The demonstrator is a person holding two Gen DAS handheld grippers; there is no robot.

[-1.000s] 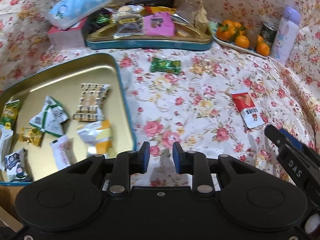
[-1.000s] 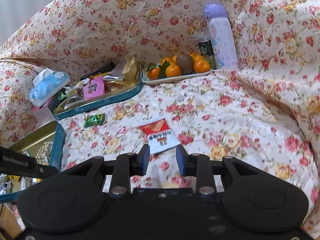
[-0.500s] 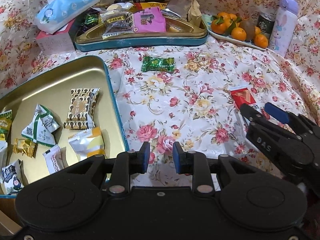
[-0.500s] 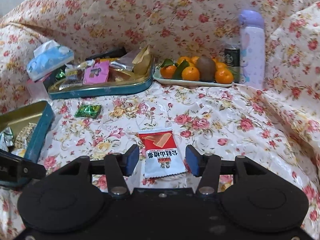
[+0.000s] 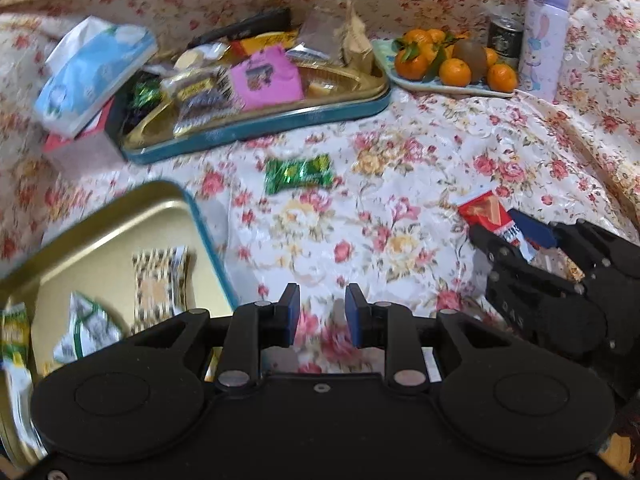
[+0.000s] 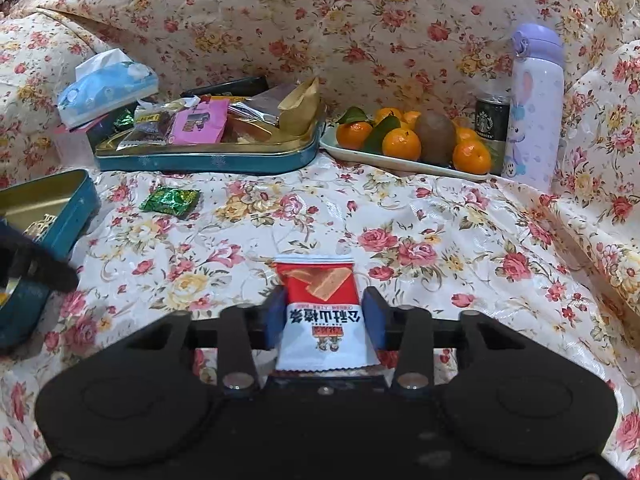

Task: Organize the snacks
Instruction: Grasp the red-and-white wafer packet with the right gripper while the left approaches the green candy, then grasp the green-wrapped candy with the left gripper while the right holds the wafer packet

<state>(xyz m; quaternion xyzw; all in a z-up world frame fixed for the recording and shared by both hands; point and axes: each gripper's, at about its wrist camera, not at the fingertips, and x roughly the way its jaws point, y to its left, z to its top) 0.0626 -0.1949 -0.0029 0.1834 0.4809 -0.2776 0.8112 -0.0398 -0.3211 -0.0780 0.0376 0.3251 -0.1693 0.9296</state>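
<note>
While two tins sit on a flower-print cloth, loose snacks lie between them. One gold tin with a teal wall (image 6: 208, 160) stands at eleven o'clock in the right wrist view, heaped with wrappers too jumbled to count. A second gold tin (image 5: 208, 236) lies at nine o'clock in the left wrist view, holding at least three packets, blurred. One green candy (image 6: 170, 200) rests on the cloth between the tins. One red-and-white snack packet (image 6: 324, 312) lies at six o'clock in the right wrist view.

At one o'clock, a plate (image 6: 400, 164) carries about six oranges (image 6: 401, 143) and one kiwi (image 6: 436, 138). Beside it stand one dark can (image 6: 491, 120) and one lilac bottle (image 6: 534, 108). One blue tissue pack (image 6: 106, 88) sits at ten o'clock.

The right hand-held gripper (image 6: 324, 316) has its two blue pads either side of the packet's middle, right against its edges; I cannot tell whether they press it. The left hand-held gripper (image 5: 322, 314) hovers with a narrow gap between its pads, holding nothing, the green candy (image 5: 298, 174) well ahead at twelve o'clock.

Half a second ago the right pads stood wider, with the packet ahead of them; now it sits between them. The left view has swung right, showing less of the near tin.
</note>
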